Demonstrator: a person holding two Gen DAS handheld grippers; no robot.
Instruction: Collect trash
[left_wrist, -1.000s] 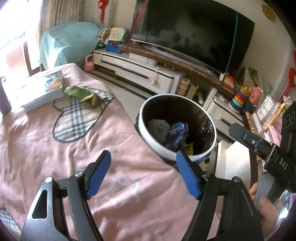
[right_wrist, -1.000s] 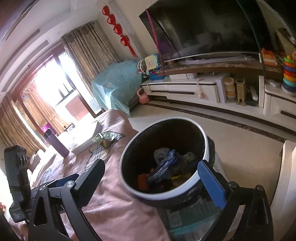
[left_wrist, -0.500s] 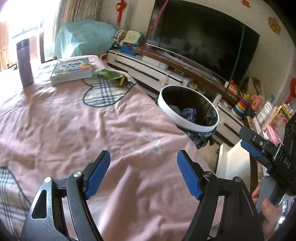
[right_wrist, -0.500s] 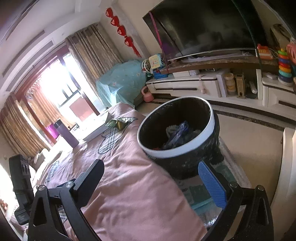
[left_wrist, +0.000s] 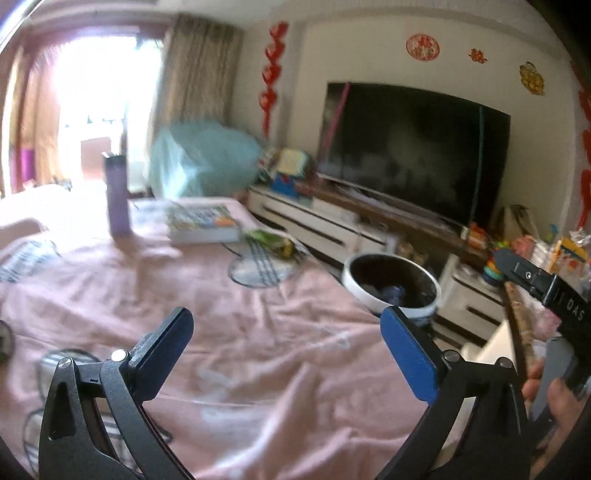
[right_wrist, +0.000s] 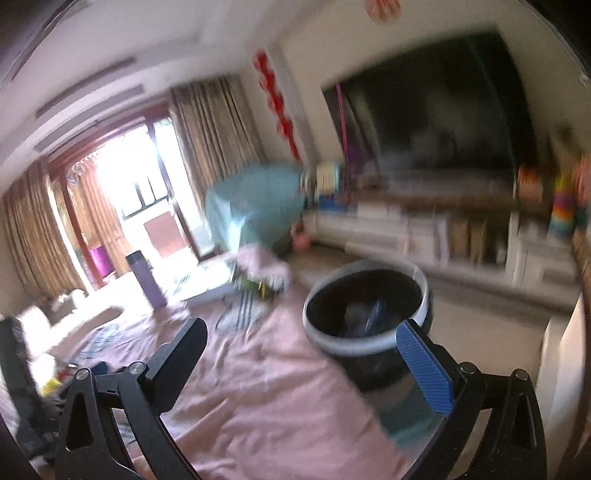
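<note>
A black trash bin with a white rim (left_wrist: 391, 286) (right_wrist: 365, 314) stands at the right edge of the pink-covered table and holds crumpled trash. A green snack wrapper (left_wrist: 271, 242) (right_wrist: 260, 284) lies on the cloth far ahead, beside a book. My left gripper (left_wrist: 286, 341) hovers over the pink cloth with its jaws opening wide and nothing between them. My right gripper (right_wrist: 303, 358) is open and empty, its blue pad close in front of the bin. In the left wrist view, the right gripper's black body and a hand (left_wrist: 554, 398) show at the right edge.
A purple bottle (left_wrist: 117, 195) and a book (left_wrist: 201, 223) stand at the far side of the pink cloth (left_wrist: 240, 332). Behind the bin run a white TV cabinet (left_wrist: 332, 225) with a large TV (left_wrist: 413, 155) and toys. The right wrist view is blurred.
Both grippers have pulled back from the bin, which now looks smaller and farther off. Both views have tilted upward to show more of the room. The left jaws have spread wider.
</note>
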